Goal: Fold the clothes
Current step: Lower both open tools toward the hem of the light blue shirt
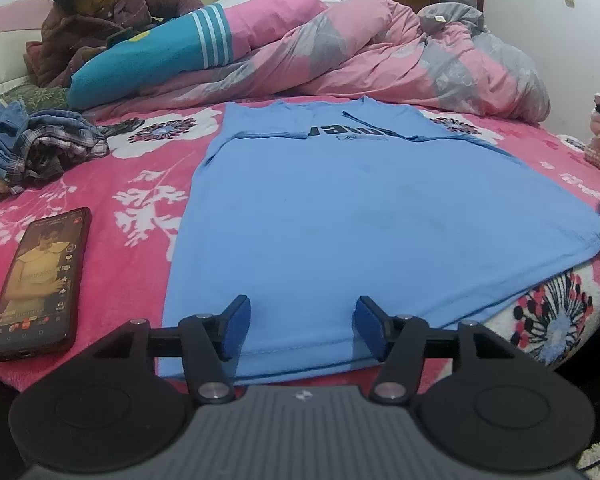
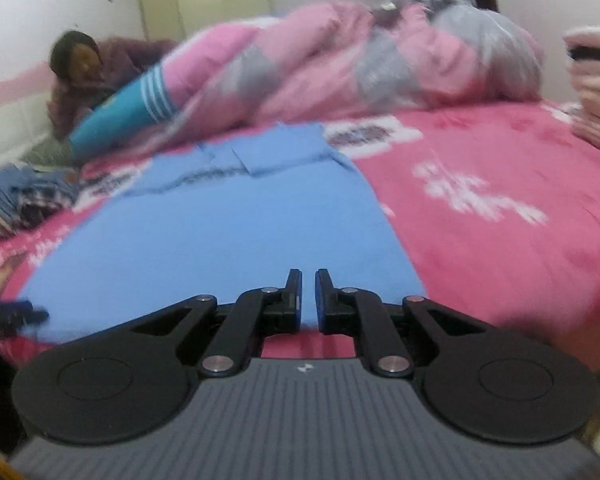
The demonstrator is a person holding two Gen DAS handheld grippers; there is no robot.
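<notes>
A light blue T-shirt (image 1: 340, 220) lies flat on the pink flowered bedspread (image 1: 132, 264), its sleeves folded in over the dark print near the collar. My left gripper (image 1: 302, 322) is open at the shirt's near hem. Its blue pads (image 1: 236, 330) stand wide apart on either side of a strip of the fabric and do not press on it. The right wrist view is blurred. In it the same T-shirt (image 2: 204, 248) spreads ahead, and my right gripper (image 2: 308, 294) hovers over its near right corner, shut to a thin slit with nothing between the fingers.
A lit phone (image 1: 40, 284) lies on the bed left of the shirt. Crumpled clothes (image 1: 40, 148) are heaped at the far left. A pink and grey quilt (image 1: 380, 52) and a blue pillow (image 1: 148, 60) fill the back, where a person (image 1: 112, 12) lies. Folded items (image 2: 596, 92) are stacked at the right.
</notes>
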